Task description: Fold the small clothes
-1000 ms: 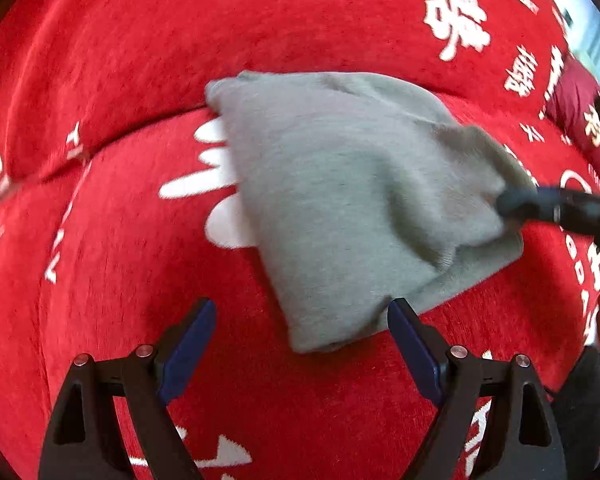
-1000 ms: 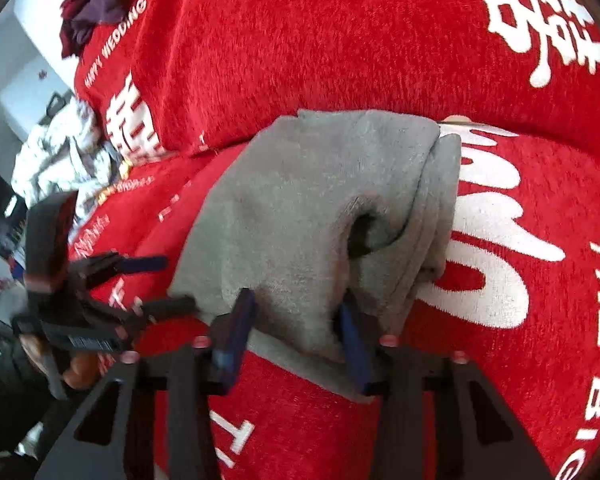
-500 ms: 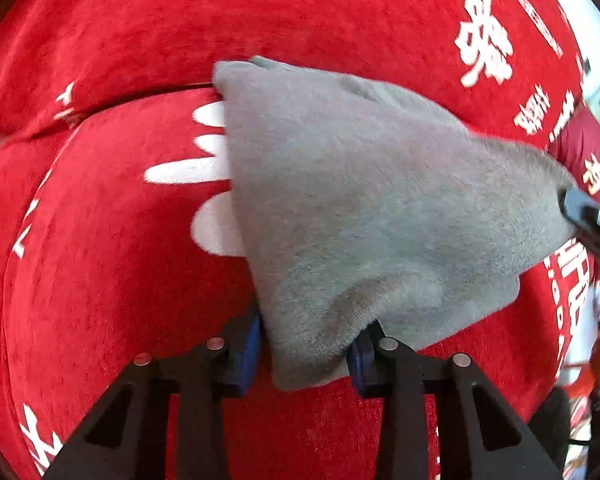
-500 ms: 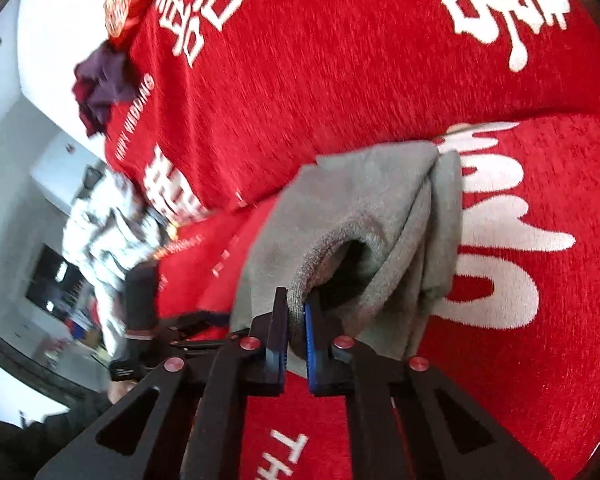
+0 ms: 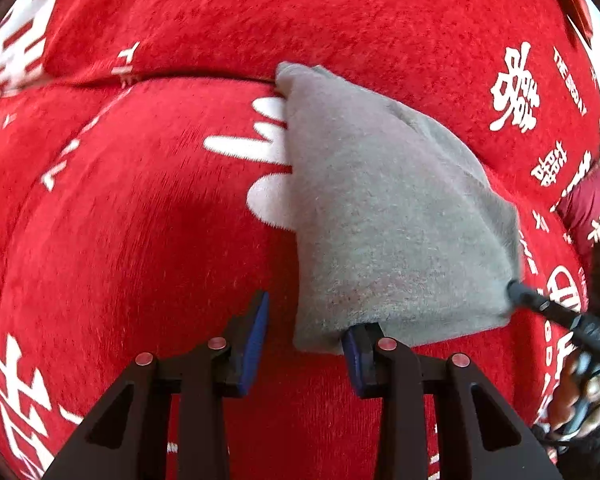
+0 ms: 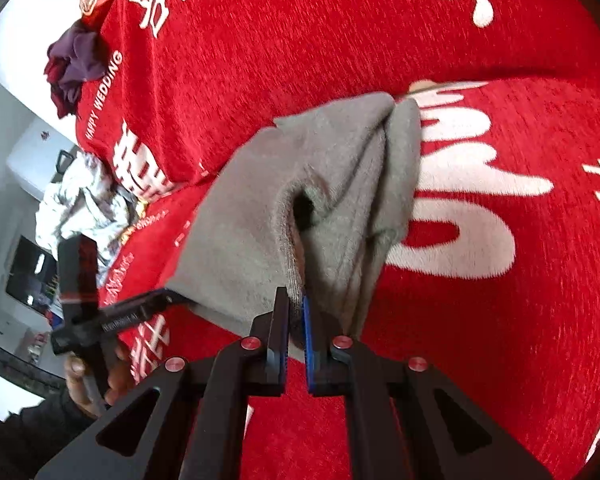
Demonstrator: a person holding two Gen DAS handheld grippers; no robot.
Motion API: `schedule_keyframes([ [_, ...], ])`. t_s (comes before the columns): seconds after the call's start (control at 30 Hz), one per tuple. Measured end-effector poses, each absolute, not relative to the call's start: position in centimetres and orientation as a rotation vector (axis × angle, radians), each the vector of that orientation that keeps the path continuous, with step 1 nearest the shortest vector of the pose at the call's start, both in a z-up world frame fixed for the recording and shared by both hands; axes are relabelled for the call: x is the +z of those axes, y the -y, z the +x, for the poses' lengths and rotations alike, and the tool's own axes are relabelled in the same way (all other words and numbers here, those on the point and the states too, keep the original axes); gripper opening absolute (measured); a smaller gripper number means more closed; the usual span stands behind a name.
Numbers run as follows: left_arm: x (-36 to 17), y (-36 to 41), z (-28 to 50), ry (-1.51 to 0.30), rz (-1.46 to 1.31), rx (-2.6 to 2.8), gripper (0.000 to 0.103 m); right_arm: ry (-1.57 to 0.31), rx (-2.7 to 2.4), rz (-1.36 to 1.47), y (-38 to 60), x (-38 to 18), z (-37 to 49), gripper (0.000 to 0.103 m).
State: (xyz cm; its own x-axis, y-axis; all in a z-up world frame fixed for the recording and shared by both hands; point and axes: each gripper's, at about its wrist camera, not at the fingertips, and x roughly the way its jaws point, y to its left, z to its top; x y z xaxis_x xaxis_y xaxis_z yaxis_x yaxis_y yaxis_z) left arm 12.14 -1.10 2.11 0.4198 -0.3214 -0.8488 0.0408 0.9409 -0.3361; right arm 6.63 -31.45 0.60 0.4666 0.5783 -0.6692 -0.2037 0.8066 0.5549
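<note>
A small grey fleece garment lies on the red sofa seat, pulled out between the two grippers. My left gripper stands partly closed at the garment's near corner. That corner drapes over the right finger, and a strip of red shows between the cloth and the left pad. My right gripper is shut on the garment's folded hem. The right gripper also shows in the left wrist view, pinching the cloth's far corner. In the right wrist view the left gripper touches the garment at its left corner.
The sofa backrest, in red cover with white characters, rises right behind the garment. Purple and maroon clothes sit bunched on its top at the left. A crumpled white pile lies farther left. A hand holds the left gripper.
Both grippers went from wide to narrow. The right one shut on the hem. The left one closed round the near corner, which now sits off its left pad. The garment got pulled taut.
</note>
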Motion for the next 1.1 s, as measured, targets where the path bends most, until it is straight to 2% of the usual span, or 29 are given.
schedule_keyframes([
  [0.1,2.3,1.2,11.2,-1.117,-0.259,-0.232,0.037,-0.999,0.514,0.418,31.0,0.0,5.9,0.006],
  [0.17,2.7,1.3,10.7,-1.133,-0.228,-0.246,0.037,-0.992,0.524,0.417,31.0,0.8,5.3,0.011],
  [0.33,7.1,1.6,9.3,-1.056,-0.206,-0.357,0.037,-0.874,0.518,0.457,33.3,4.5,5.7,0.014],
  [0.37,7.6,2.0,9.6,-1.049,-0.203,-0.37,0.037,-0.865,0.505,0.466,33.8,4.9,6.5,0.018],
  [0.43,8.0,3.4,11.3,-1.058,-0.184,-0.374,0.054,-0.854,0.467,0.477,34.2,5.4,8.8,0.024],
  [0.47,7.9,4.1,12.2,-1.061,-0.182,-0.365,0.068,-0.856,0.454,0.478,34.2,5.5,10.0,0.033],
  [0.5,7.7,4.7,13.0,-1.065,-0.178,-0.356,0.069,-0.869,0.445,0.482,34.1,5.3,11.8,0.048],
  [0.57,6.8,6.3,15.0,-1.096,-0.161,-0.346,0.069,-0.909,0.385,0.449,33.5,4.9,14.9,0.062],
  [0.7,4.8,7.7,16.8,-1.142,-0.133,-0.316,0.069,-0.949,0.365,0.423,32.0,4.2,18.8,0.061],
  [0.8,4.3,8.6,15.9,-1.107,-0.042,-0.311,0.069,-0.982,0.343,0.384,31.3,3.4,20.6,0.059],
  [0.83,4.2,8.8,15.5,-1.097,-0.013,-0.31,0.069,-0.999,0.359,0.377,30.9,3.0,21.0,0.054],
  [0.87,4.0,8.8,15.5,-1.096,-0.005,-0.307,0.069,-1.011,0.363,0.351,30.5,2.7,21.1,0.032],
  [0.9,3.9,8.7,15.4,-1.095,-0.004,-0.305,0.07,-1.008,0.36,0.324,30.1,2.6,21.0,0.016],
  [1.1,3.8,8.2,15.4,-1.103,-0.041,-0.306,0.07,-0.876,0.379,0.318,30.6,4.9,19.7,0.009],
])
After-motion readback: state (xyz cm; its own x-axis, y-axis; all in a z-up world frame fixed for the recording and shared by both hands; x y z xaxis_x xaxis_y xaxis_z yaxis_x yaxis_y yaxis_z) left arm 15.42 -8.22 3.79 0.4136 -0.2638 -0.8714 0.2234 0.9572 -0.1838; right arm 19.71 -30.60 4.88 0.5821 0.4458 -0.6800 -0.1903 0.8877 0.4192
